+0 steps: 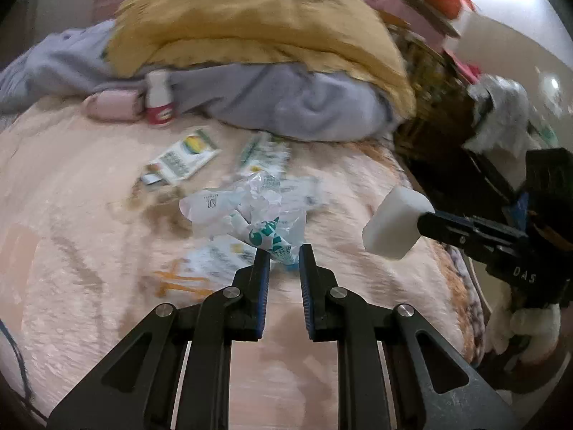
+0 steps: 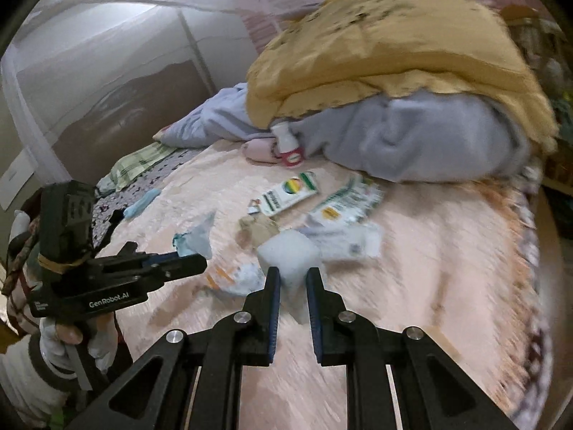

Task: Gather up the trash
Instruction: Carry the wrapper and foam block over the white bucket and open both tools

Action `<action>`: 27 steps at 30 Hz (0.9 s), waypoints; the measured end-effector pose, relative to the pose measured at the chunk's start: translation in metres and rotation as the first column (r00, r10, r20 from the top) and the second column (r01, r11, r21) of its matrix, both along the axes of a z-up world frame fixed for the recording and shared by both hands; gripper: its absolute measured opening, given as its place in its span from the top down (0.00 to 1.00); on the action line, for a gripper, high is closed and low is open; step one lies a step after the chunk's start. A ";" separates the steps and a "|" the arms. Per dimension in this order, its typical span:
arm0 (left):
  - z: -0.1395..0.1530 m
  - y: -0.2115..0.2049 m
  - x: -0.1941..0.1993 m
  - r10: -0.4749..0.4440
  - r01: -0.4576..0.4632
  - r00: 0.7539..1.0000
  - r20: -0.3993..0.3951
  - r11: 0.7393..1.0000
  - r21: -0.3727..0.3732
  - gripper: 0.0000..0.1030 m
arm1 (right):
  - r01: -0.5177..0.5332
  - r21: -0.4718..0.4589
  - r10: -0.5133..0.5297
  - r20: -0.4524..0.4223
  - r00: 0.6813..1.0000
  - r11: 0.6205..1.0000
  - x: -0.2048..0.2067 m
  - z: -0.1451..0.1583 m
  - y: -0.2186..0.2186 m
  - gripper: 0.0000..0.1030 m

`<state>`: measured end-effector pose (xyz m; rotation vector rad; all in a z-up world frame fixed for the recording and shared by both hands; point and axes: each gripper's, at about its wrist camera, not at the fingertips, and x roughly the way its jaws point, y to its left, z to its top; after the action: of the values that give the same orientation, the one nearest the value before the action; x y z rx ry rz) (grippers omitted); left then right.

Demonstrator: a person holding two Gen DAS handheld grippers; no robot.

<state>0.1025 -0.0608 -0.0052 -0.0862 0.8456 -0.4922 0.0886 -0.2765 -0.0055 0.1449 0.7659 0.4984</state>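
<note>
In the left wrist view my left gripper [image 1: 284,256] is shut on a crumpled clear plastic wrapper [image 1: 247,211] with green print, held above the pink bed cover [image 1: 71,215]. My right gripper [image 1: 426,220] reaches in from the right, shut on a white foam-like block [image 1: 392,225]. In the right wrist view the right gripper [image 2: 293,277] pinches that white block [image 2: 288,251], and the left gripper [image 2: 202,263] at the left holds the wrapper [image 2: 197,238]. Loose on the bed lie a white and green box [image 2: 290,193], a sachet pack [image 2: 343,200] and a brown paper scrap [image 2: 258,229].
A red and white bottle [image 1: 159,102] and a pink case [image 1: 111,105] lie against a grey blanket [image 1: 286,104] under a yellow one [image 1: 250,25]. A blue mask [image 2: 143,202] lies near the bed's left side. Dark furniture [image 1: 447,165] stands beyond the right edge.
</note>
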 end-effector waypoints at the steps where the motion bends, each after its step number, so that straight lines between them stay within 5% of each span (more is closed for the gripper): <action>1: 0.001 -0.008 -0.004 -0.014 0.014 1.000 0.005 1.000 0.002 0.87 | 0.018 -0.005 -0.018 0.003 1.000 1.000 -0.009 0.002 -0.011 0.86; 14: 0.016 -0.148 -0.048 -0.263 0.263 0.964 0.039 0.965 0.018 0.87 | 0.281 -0.028 -0.281 0.027 0.959 0.959 -0.095 0.020 -0.142 0.86; 27: 0.009 -0.267 -0.072 -0.463 0.463 0.886 -0.006 0.885 -0.050 0.87 | 0.551 -0.044 -0.552 -0.009 0.834 0.833 -0.148 0.009 -0.254 0.86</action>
<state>0.0307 -0.3276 0.0035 0.0728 0.8731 -0.9646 -0.0595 -0.5310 0.0035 0.3250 0.7138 -0.0730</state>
